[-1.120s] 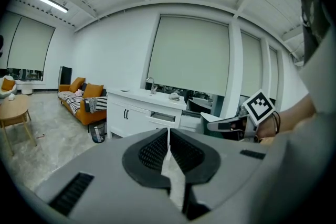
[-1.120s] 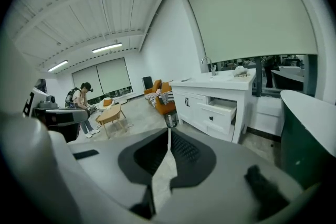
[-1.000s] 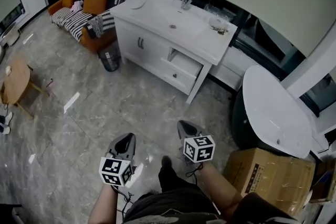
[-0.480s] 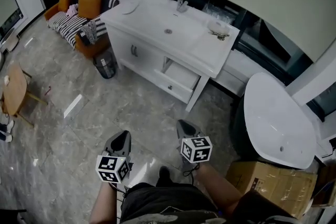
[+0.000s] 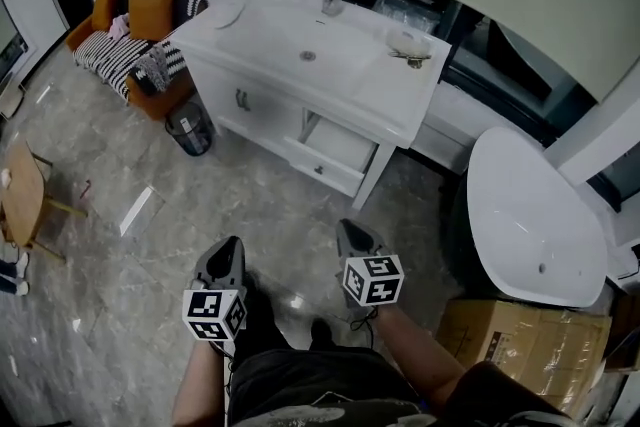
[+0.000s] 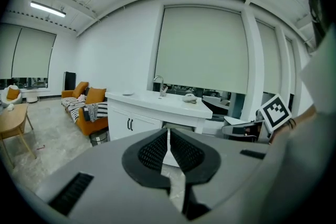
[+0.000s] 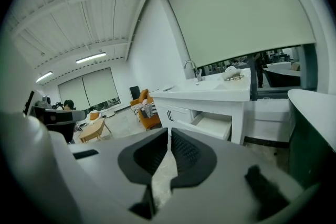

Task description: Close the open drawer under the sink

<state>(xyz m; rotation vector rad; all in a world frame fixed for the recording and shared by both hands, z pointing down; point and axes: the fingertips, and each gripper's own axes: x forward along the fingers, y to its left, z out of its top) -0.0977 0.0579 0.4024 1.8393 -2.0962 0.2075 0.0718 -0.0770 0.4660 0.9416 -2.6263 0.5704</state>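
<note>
A white vanity [image 5: 400,100] with a sink and tap stands ahead across the marble floor. Its drawer [image 5: 338,147] on the right side is pulled out, showing an empty white inside; it also shows in the right gripper view as the drawer [image 7: 210,125]. My left gripper [image 5: 229,249] and right gripper [image 5: 352,232] hang low over the floor, well short of the vanity, both shut with nothing between the jaws. In the gripper views the left gripper [image 6: 167,131] points at the vanity [image 6: 152,107] and the right gripper [image 7: 169,131] points toward its left part.
An orange sofa [image 5: 130,35] with striped cushions and a dark bin [image 5: 188,128] stand left of the vanity. A white bathtub [image 5: 535,215] and a cardboard box [image 5: 520,345] are on the right. A small wooden table [image 5: 20,190] is at far left.
The vanity and drawer have come nearer and shifted left in the head view as the person walks toward them. Both grippers stay shut and held low in front.
</note>
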